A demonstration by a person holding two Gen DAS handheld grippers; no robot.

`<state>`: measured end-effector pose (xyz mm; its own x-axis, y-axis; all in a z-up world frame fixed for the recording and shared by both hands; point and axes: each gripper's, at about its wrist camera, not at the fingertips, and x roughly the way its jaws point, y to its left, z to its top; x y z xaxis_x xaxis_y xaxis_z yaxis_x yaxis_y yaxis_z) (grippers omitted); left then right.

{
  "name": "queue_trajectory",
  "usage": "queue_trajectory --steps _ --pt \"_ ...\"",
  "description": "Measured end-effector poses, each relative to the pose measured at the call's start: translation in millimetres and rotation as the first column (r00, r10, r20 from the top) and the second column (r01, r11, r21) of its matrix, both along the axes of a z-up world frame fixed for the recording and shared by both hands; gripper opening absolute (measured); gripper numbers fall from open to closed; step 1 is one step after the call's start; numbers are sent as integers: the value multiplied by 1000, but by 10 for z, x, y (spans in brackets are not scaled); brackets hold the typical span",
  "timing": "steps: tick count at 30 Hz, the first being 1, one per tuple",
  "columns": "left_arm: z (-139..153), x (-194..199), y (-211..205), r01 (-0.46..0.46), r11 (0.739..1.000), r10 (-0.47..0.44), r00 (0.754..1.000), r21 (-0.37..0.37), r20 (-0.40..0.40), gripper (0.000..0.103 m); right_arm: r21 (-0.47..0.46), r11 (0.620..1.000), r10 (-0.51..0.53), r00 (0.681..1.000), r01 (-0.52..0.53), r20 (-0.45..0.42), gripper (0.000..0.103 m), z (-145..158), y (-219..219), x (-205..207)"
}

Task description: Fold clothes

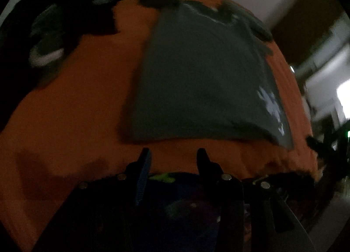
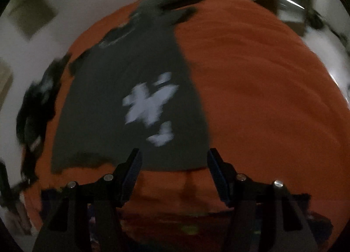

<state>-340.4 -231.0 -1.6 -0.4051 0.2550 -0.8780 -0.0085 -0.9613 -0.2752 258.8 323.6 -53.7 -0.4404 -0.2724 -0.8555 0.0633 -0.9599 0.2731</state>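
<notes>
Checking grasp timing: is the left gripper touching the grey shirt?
Apart. The left wrist view shows the left gripper open, with a strip of orange bedcover between its fingertips and the near edge of the grey shirt.

Orange sheet [image 2: 262, 98] right of shirt [image 2: 131, 98] bare; dark clothes pile [image 1: 54, 22] far-left.

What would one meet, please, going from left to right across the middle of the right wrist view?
Dark clothes pile → grey T-shirt → white print on the shirt → bare orange cover.
</notes>
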Motion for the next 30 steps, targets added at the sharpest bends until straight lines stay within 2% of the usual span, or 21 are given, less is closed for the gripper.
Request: queue_trajectory --steps 3,6,7,8,10,13,15,17,18,20,23,26,28,30 --pt "-72 -198 292 46 997 -46 999 -67 4 44 13 994 109 993 -108 -36 61 -72 -435 -57" --pt "-156 -416 531 59 988 -55 998 -140 27 44 -33 975 215 972 -219 -90 61 -204 -813 -104" --pt "-182 -434 519 33 992 -29 999 -123 33 44 -70 969 229 968 -237 -105 61 -266 -876 -111" --pt "-211 -447 480 3 997 0 999 -74 42 44 -105 961 242 963 -255 -119 61 -329 -939 -118" --pt "-290 -458 359 -76 996 73 995 44 66 44 -133 965 210 971 -225 -114 61 -528 -970 -104" --pt "-509 -341 166 -210 964 200 977 163 78 44 -123 972 181 970 -202 -164 61 -758 -935 71" --pt "-608 -245 154 -217 961 211 976 171 52 44 -113 975 164 963 -191 -212 64 -735 -918 212" --pt "-707 -150 143 -223 958 222 975 178 27 44 -107 972 183 958 -210 -222 77 -724 -946 241" --pt "-757 -102 137 -226 957 227 974 182 14 44 -109 969 193 956 -220 -220 78 -738 -956 245" --pt "-856 -7 125 -231 954 238 971 190 -11 52 -114 969 192 958 -219 -214 78 -746 -942 234" --pt "-985 119 104 -238 950 252 967 203 -44 52 -134 968 181 960 -211 -212 78 -743 -901 237" --pt "-984 132 63 -238 947 253 966 215 -46 53 -153 967 170 963 -204 -209 78 -740 -860 240" --pt "-989 146 38 -237 946 253 966 224 -47 53 -166 966 162 965 -198 -208 74 -737 -832 243" --pt "-993 155 21 -236 943 253 966 234 -45 53 -179 965 155 966 -193 -206 56 -735 -805 245"
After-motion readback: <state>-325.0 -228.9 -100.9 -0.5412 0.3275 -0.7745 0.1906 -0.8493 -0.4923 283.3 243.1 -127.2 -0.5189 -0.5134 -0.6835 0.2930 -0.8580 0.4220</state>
